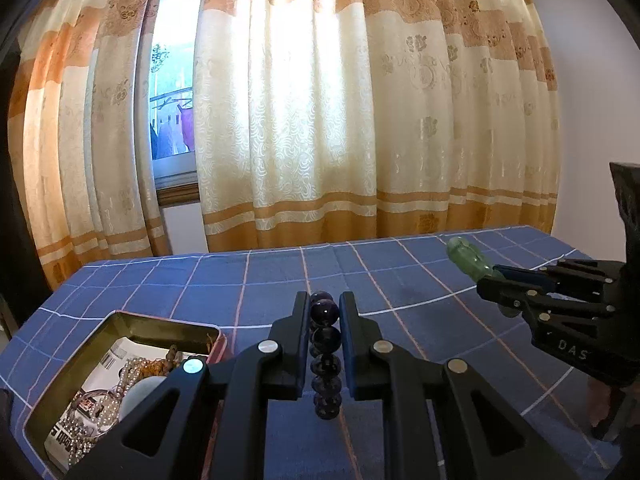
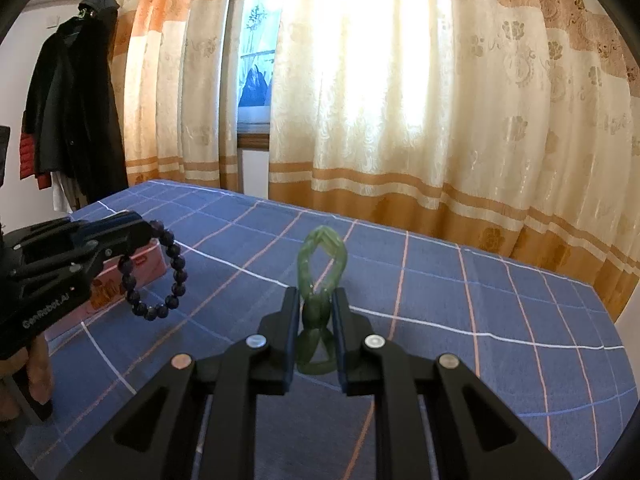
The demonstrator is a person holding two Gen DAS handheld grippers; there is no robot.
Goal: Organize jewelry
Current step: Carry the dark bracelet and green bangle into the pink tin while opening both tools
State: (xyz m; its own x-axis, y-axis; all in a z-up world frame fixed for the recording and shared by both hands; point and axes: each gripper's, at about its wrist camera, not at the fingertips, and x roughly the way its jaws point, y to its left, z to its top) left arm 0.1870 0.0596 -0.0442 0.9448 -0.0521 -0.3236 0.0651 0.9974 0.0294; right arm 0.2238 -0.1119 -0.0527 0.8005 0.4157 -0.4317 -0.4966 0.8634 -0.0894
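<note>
My left gripper [image 1: 325, 312] is shut on a bracelet of dark purple beads [image 1: 326, 354], which hangs edge-on between the fingers above the bed; from the right wrist view the same bead bracelet [image 2: 154, 276] dangles as a ring from the left gripper [image 2: 146, 228]. My right gripper [image 2: 316, 308] is shut on a twisted green jade-like bangle [image 2: 320, 264], held upright above the blue checked bedsheet [image 2: 440, 300]. In the left wrist view that right gripper [image 1: 490, 280] comes in from the right with the green bangle [image 1: 468, 258] sticking out of its tips.
An open metal tin [image 1: 72, 376] with pearl strands, chains and a printed paper lies on the bedsheet [image 1: 224, 284] at the lower left; its pink side [image 2: 132, 276] shows behind the beads. Cream and orange curtains [image 1: 320, 120] hang behind the bed. Dark coats [image 2: 76, 100] hang at the left wall.
</note>
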